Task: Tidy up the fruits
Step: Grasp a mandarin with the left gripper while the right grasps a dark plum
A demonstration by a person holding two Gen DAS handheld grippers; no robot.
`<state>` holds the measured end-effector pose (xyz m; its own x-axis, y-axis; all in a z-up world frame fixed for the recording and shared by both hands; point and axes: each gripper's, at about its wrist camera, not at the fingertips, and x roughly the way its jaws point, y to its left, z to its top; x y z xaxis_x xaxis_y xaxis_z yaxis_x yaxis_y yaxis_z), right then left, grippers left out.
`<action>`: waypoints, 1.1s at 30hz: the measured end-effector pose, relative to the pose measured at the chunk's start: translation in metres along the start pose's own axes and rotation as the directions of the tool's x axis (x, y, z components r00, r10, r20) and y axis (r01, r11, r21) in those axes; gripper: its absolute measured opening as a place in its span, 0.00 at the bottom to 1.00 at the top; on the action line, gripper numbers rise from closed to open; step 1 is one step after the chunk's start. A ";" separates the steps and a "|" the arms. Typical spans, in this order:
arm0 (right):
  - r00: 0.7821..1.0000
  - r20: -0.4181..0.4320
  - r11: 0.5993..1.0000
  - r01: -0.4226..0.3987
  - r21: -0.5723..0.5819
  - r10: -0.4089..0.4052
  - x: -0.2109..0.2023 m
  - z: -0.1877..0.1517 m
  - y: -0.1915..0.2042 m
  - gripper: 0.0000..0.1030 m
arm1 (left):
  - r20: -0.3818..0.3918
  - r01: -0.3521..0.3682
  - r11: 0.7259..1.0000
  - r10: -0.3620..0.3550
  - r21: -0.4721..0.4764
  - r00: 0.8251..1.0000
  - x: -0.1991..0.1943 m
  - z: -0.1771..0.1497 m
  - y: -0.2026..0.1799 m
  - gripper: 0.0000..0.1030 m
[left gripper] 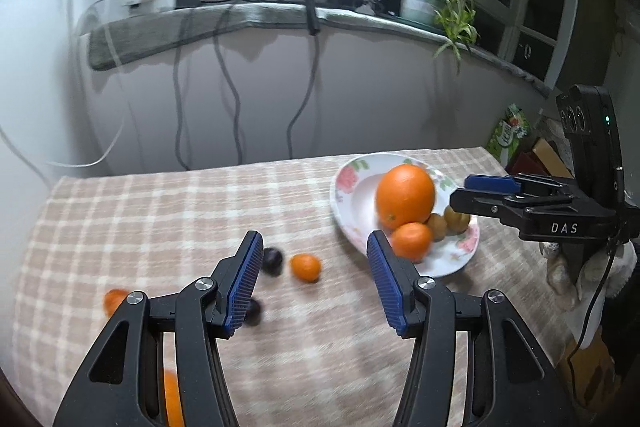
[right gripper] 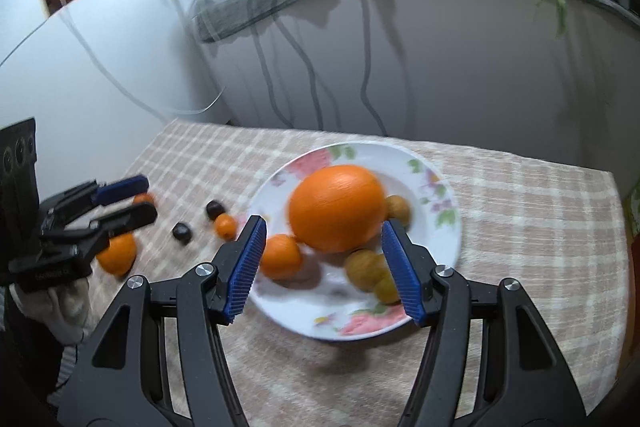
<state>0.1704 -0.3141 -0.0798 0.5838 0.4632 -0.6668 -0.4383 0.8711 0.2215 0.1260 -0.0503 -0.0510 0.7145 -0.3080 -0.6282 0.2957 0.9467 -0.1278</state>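
Left gripper (left gripper: 316, 279): my jaws are spread wide with nothing between them, held low over the checked cloth (left gripper: 160, 211) among the loose fruit, which reads as lining up for a pick.
Right gripper (right gripper: 323, 267): released too, empty, jaws apart over the near rim of the plate (right gripper: 436, 183); I judge it has nothing left to carry there.
Plate contents: a big orange (right gripper: 336, 207) in the middle, a small orange (right gripper: 280, 257) touching its left side, brownish fruits (right gripper: 366, 269) tucked to the right. They crowd together because the dish slopes inward.
Loose fruit: a small mandarin (left gripper: 305, 267) and a dark plum (left gripper: 273, 260) lie just beside each other ahead of my left jaws; a second plum (left gripper: 253, 311) sits partly behind my left finger.
Likely next: the mandarin, since it lies squarely between my left jaws.
Hidden: two more oranges are cut off by my left gripper's frame in its own view; motion blur softens everything, so the brown fruits' kind is unclear.
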 end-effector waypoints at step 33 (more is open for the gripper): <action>0.990 -0.112 0.950 -0.110 -0.293 0.080 0.060 -0.005 0.117 0.52 | -0.096 -0.126 0.960 0.105 -0.250 0.990 -0.022 -0.043 0.145 0.44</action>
<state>0.1508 -0.1856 -0.0969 0.4664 0.5105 -0.7224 -0.6807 0.7287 0.0755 0.1259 0.0978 -0.0887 0.6776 -0.1960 -0.7088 0.0353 0.9714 -0.2349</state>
